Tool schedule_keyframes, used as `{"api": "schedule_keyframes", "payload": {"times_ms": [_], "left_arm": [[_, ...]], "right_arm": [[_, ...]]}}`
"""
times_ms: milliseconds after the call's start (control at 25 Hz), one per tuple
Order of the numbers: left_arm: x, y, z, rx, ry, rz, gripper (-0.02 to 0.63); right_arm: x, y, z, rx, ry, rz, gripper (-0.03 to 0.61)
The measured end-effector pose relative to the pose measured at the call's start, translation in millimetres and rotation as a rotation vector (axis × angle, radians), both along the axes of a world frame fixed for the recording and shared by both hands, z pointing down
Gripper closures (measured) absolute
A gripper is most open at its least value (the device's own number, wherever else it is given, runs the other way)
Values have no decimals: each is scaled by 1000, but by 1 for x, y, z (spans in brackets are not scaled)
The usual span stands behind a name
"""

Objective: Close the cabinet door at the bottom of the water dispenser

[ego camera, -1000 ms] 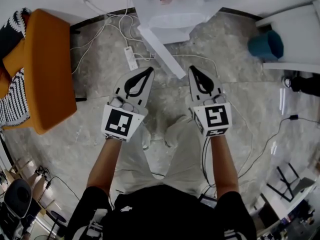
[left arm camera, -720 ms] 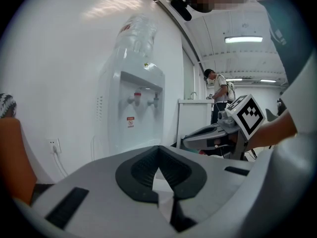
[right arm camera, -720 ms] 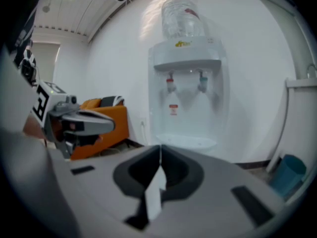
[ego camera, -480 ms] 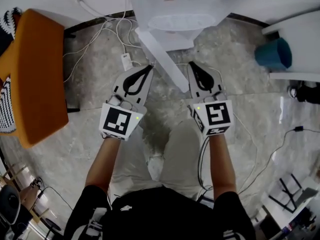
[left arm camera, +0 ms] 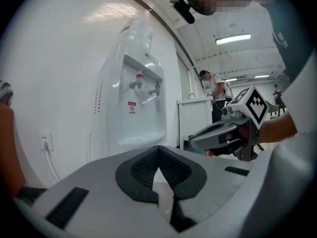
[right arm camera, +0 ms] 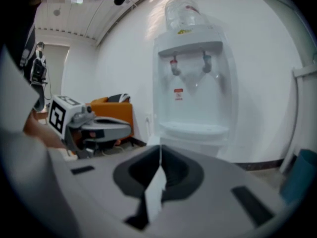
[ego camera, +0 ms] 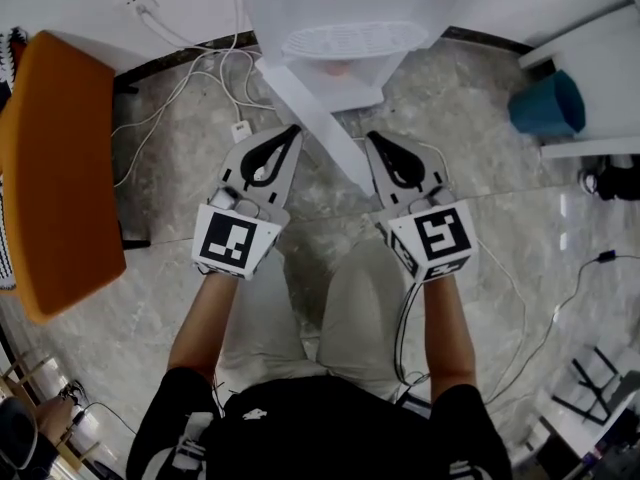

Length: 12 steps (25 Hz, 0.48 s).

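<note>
The white water dispenser (ego camera: 340,8) stands against the wall at the top of the head view. Its bottom cabinet door (ego camera: 320,118) stands open, a white panel that swings out over the floor toward me. My left gripper (ego camera: 290,130) is shut and empty, with its tip just left of the door. On the door's right side is my right gripper (ego camera: 373,138), also shut and empty. The left gripper view shows the dispenser (left arm camera: 141,108) ahead. In the right gripper view the dispenser (right arm camera: 190,98) fills the middle, and the door's white edge (right arm camera: 154,195) shows low down behind the closed jaws.
An orange chair (ego camera: 55,168) stands at the left. A power strip with white cables (ego camera: 240,128) lies on the marble floor by the wall. A teal bin (ego camera: 545,103) and white furniture (ego camera: 600,58) are at the right, with more cables (ego camera: 540,308) near my right leg.
Both grippers have sunk and drawn nearer the dispenser, so their tips now flank the open door's outer end. Both stayed shut.
</note>
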<state>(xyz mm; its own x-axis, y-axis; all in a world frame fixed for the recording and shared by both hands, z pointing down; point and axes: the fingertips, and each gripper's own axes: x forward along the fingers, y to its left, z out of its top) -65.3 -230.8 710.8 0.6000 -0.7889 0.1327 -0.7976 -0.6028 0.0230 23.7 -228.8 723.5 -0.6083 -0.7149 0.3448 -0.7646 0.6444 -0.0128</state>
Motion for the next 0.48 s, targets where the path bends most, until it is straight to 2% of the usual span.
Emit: {"api": "schedule_keyframes", "payload": {"times_ms": [280,480], "left_arm": [[-6,-5,11,25,14,-6,606],[-9,-9,25,28,6,-11,606]], "right_arm": [[-15,9,6,-24,-5,-87,543],[-19,12,18,-59,51,-123,543]]}}
